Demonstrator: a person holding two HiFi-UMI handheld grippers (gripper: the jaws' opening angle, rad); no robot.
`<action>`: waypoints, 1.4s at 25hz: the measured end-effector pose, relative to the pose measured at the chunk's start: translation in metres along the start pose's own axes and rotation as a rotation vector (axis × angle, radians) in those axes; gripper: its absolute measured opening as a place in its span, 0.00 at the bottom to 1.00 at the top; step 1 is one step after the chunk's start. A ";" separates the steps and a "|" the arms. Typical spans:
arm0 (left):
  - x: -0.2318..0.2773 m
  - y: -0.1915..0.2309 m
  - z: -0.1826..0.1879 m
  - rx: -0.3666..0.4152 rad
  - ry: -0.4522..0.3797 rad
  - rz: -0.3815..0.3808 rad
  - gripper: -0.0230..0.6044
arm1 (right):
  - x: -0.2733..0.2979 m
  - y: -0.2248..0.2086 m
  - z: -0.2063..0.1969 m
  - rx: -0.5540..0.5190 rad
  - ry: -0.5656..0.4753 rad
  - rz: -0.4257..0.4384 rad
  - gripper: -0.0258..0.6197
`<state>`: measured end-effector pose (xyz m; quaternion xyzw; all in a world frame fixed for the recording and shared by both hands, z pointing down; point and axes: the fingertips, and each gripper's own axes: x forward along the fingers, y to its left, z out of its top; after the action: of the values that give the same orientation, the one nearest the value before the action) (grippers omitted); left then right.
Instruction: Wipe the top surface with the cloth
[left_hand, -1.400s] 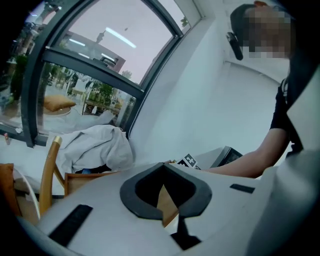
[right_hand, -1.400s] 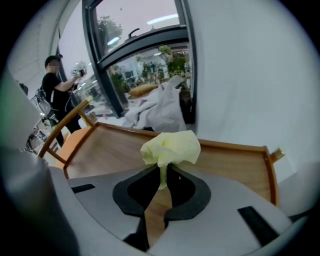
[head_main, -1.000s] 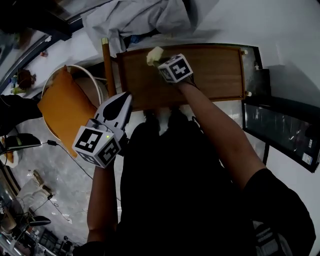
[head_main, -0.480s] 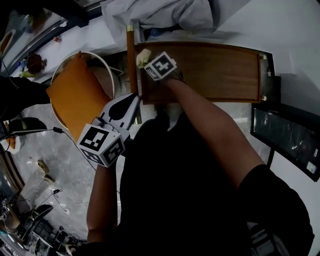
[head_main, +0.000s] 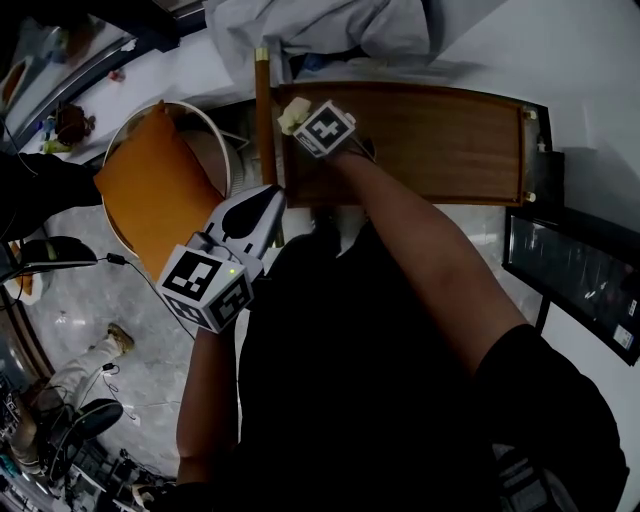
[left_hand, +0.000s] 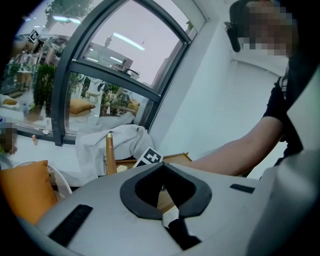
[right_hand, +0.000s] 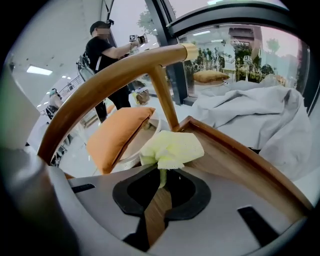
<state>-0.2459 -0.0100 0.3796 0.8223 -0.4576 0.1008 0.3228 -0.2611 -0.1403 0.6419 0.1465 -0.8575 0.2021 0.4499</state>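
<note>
The right hand-held gripper reaches across to the far left corner of the brown wooden counter with a raised rim. Its jaws pinch a crumpled pale yellow cloth by a narrow fold. In the right gripper view the rest of the cloth bunches out beyond the right hand-held gripper and lies on the counter, close to the corner where the rim turns.

Just beside that corner stands a slim wooden rail with a brass cap. In the right gripper view the rail arcs over the cloth.

The left hand-held gripper hangs off the counter's near left corner, over the floor, its tip near the rail and well apart from the cloth. Its own view shows the left hand-held gripper with both jaws pressed together and nothing caught between them. Through its opening a strip of the counter shows.

Left of the counter an orange cushion leans in a round white-framed seat. Behind the counter a rumpled grey-white sheet is heaped on the window ledge; the right gripper view shows the sheet just past the rim. A grey stone floor with loose cables spreads out on the left.
</note>
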 end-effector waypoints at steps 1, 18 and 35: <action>0.000 0.000 0.002 0.000 -0.004 0.003 0.05 | -0.002 -0.002 -0.002 -0.007 0.005 -0.005 0.11; 0.040 -0.045 0.011 -0.002 -0.010 -0.028 0.05 | -0.053 -0.059 -0.059 0.000 -0.003 -0.046 0.11; 0.089 -0.095 0.015 0.025 0.035 -0.056 0.05 | -0.112 -0.122 -0.133 0.048 -0.013 -0.073 0.11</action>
<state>-0.1201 -0.0451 0.3675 0.8368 -0.4275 0.1120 0.3232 -0.0516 -0.1756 0.6432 0.1897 -0.8495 0.2052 0.4475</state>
